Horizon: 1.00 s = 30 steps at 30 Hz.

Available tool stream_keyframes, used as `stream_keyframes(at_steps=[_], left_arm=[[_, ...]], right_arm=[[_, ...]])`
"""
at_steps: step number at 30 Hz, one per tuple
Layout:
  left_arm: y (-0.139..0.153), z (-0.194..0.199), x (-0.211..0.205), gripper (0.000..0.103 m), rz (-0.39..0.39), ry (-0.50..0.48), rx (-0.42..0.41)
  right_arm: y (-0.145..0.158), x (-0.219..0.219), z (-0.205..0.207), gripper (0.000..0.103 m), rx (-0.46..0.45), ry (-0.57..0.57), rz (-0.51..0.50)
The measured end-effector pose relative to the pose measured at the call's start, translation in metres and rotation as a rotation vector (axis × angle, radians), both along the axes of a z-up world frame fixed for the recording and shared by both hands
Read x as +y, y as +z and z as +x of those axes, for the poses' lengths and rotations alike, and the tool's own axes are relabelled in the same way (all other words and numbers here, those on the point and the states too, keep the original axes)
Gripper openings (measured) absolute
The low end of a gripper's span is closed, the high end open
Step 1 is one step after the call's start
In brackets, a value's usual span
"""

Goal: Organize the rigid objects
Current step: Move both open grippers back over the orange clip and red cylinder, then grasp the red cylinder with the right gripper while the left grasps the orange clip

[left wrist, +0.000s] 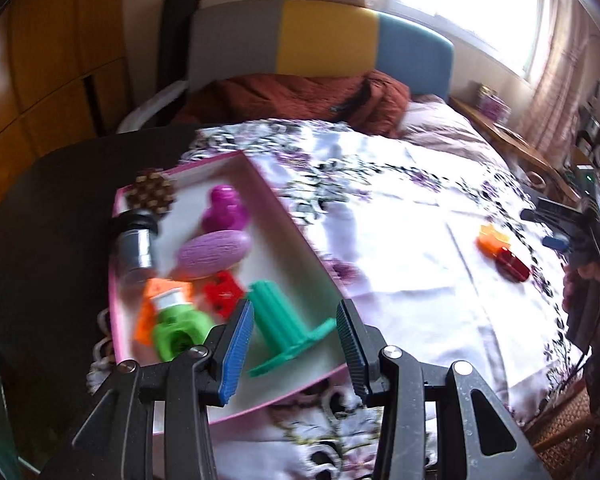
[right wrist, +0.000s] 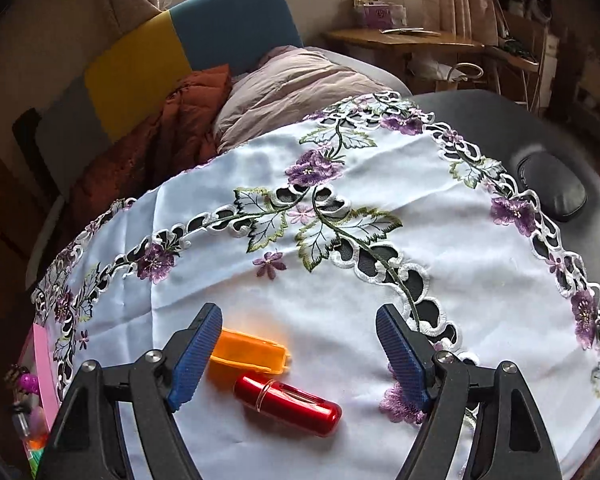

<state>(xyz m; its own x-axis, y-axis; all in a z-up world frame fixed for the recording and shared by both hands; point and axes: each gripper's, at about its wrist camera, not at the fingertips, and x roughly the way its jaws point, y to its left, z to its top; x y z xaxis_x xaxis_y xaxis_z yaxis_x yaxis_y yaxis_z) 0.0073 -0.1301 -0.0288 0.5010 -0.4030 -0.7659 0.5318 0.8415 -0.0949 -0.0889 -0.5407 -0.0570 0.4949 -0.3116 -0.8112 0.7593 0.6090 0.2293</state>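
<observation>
- The left gripper (left wrist: pixel 296 326) hangs over the near end of the pink tray (left wrist: pixel 296 236); its jaws stand partly apart with nothing pressed between the pads; a teal spool (left wrist: pixel 284 328) shows in the gap, lying tilted on the tray floor below.
- Just left of the spool lie a green piece (left wrist: pixel 178 330), an orange block (left wrist: pixel 156 304) and a red block (left wrist: pixel 222 294); further in sit a lilac oval (left wrist: pixel 214 254) and a magenta figure (left wrist: pixel 224 210); a silver cylinder (left wrist: pixel 138 246) and a brown studded ball (left wrist: pixel 151 193) sit at the tray's left edge.
- The right gripper (right wrist: pixel 300 354) hovers with jaws wide and empty; the pads touch nothing.
- Below the gap, nearer the left pad, an orange case (right wrist: pixel 248 354) and a red tube (right wrist: pixel 288 402) lie side by side, touching or nearly so, on the white cloth (right wrist: pixel 340 288), well apart from the tray; the tray's pink edge shows at the far left of the right view.
- The cloth bears purple flower embroidery and covers a dark table (right wrist: pixel 500 120); a bed (right wrist: pixel 300 76) with a yellow and blue headboard stands behind.
</observation>
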Motion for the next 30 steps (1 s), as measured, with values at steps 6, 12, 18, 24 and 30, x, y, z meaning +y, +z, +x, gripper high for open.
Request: stream_keyframes(at_steps=[6, 12, 18, 24, 30], left_arm=[[-0.005, -0.006, -0.029, 0.043, 0.014, -0.068, 0.018], [-0.011, -0.008, -0.048, 0.043, 0.03, -0.113, 0.047], [-0.01, -0.004, -0.068, 0.043, 0.024, -0.155, 0.052], [-0.006, 0.003, -0.1, 0.043, 0.005, -0.2, 0.053], [-0.009, 0.01, -0.144, 0.043, 0.016, -0.291, 0.053]], right_arm=[[-0.02, 0.012, 0.018, 0.08, 0.108, 0.137, 0.065], [-0.03, 0.027, 0.026, 0.075, 0.22, 0.248, 0.035], [-0.038, 0.028, 0.026, 0.055, 0.294, 0.303, 0.033], [-0.038, 0.034, 0.026, 0.026, 0.313, 0.357, 0.028], [-0.016, 0.024, 0.014, 0.026, 0.219, 0.276, 0.017]])
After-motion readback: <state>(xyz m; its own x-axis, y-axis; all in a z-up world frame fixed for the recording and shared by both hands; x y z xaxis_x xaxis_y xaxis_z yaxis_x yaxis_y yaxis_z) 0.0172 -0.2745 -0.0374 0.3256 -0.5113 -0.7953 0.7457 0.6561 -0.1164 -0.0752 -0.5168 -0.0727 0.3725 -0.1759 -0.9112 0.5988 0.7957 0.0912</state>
